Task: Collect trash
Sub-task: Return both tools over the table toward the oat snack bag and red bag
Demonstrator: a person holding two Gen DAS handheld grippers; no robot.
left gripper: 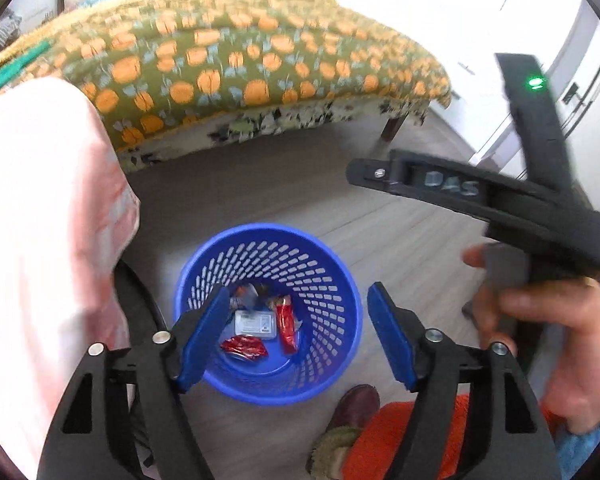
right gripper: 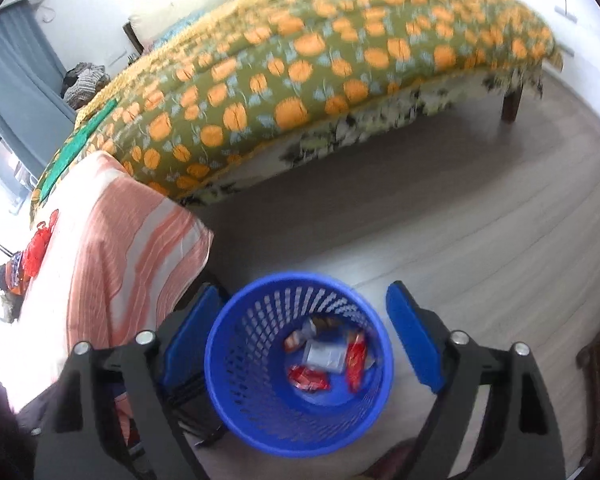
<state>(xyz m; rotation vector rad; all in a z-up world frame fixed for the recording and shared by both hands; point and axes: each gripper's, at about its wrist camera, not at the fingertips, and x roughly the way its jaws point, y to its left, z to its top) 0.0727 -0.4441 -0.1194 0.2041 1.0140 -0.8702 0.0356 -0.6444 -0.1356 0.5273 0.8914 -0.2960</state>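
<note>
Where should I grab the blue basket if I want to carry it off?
Grip the blue basket by its rim, from above, one pad inside and one outside. It stands upright on the floor, mouth open; the near right rim is nearest the open left tool.

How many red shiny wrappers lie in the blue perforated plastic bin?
2 clear: a crumpled wrapper at the bottom and a long wrapper by the white packet. Others may be hidden.

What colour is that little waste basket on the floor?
Bright blue waste basket, clearest in the right wrist view.
</note>
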